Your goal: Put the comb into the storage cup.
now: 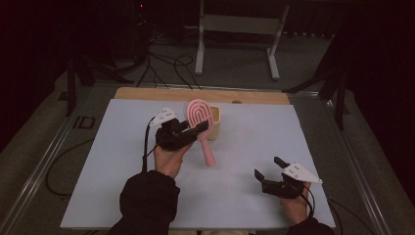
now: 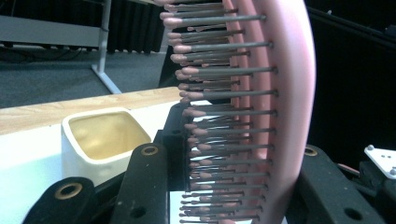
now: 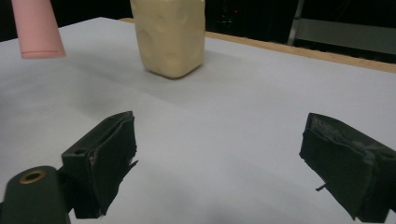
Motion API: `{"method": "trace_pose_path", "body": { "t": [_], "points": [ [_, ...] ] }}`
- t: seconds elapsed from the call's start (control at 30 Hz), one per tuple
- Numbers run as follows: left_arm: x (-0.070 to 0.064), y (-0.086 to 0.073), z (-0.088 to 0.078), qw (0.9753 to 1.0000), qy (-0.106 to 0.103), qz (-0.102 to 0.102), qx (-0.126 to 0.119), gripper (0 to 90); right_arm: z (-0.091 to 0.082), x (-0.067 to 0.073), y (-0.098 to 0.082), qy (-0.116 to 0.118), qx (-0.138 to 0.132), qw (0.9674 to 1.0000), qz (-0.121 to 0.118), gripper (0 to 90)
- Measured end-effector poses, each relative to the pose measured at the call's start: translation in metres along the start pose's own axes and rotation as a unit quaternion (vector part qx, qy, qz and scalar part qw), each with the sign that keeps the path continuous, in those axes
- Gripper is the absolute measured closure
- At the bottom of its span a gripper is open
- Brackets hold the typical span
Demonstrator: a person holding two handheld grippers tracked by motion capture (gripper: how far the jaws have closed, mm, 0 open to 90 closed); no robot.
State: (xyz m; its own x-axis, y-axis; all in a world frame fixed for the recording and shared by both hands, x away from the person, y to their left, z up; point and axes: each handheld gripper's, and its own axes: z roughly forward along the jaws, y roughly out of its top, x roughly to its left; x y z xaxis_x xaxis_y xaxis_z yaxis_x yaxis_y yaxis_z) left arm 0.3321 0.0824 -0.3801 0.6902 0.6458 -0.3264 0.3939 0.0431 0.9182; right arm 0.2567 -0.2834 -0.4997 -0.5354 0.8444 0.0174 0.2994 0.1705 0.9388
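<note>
Currently, landmark: a cream square cup (image 1: 215, 122) stands open side up toward the far middle of the white surface (image 1: 244, 147).
Hairbrush: a pink hairbrush (image 1: 200, 127) is held above the surface, just beside the cup on its near-left side; its oval head is level with the cup's rim and its handle slants down toward the person.
Left gripper: the left gripper (image 1: 188, 131), to the left of the cup, has its jaws clamped on the hairbrush near the head; in the left gripper view the bristles (image 2: 219, 140) run sideways between the jaws, with the cup (image 2: 100, 140) behind.
Right gripper: the right gripper (image 1: 270, 169) rests well apart from the cup, toward the near right, its jaws spread apart with nothing between them.
Right gripper view: the cup (image 3: 169, 37) is ahead, the pink handle tip (image 3: 37, 28) to its left.
</note>
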Motion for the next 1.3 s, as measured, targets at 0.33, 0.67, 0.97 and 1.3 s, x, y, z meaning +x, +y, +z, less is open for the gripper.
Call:
{"method": "trace_pose_path", "body": {
  "t": [0.33,0.67,0.97,1.3],
  "points": [
    [-0.001,0.010,-0.002,1.0000,0.003,0.008,-0.004,64.8,0.001,0.000,-0.001,-0.002,0.002,1.0000,0.000,10.4],
    [0.005,0.016,-0.002,0.9998,0.013,0.014,-0.002,64.8,0.002,0.001,-0.002,0.001,0.004,1.0000,-0.004,10.4],
    [0.008,0.025,-0.001,0.9996,0.019,0.019,-0.007,64.8,0.003,0.002,-0.002,-0.001,0.007,1.0000,-0.005,10.5],
    [0.009,0.034,0.004,0.9991,0.028,0.031,-0.005,64.8,0.005,0.003,-0.003,-0.002,0.010,0.9999,-0.006,10.6]
  ]
}}
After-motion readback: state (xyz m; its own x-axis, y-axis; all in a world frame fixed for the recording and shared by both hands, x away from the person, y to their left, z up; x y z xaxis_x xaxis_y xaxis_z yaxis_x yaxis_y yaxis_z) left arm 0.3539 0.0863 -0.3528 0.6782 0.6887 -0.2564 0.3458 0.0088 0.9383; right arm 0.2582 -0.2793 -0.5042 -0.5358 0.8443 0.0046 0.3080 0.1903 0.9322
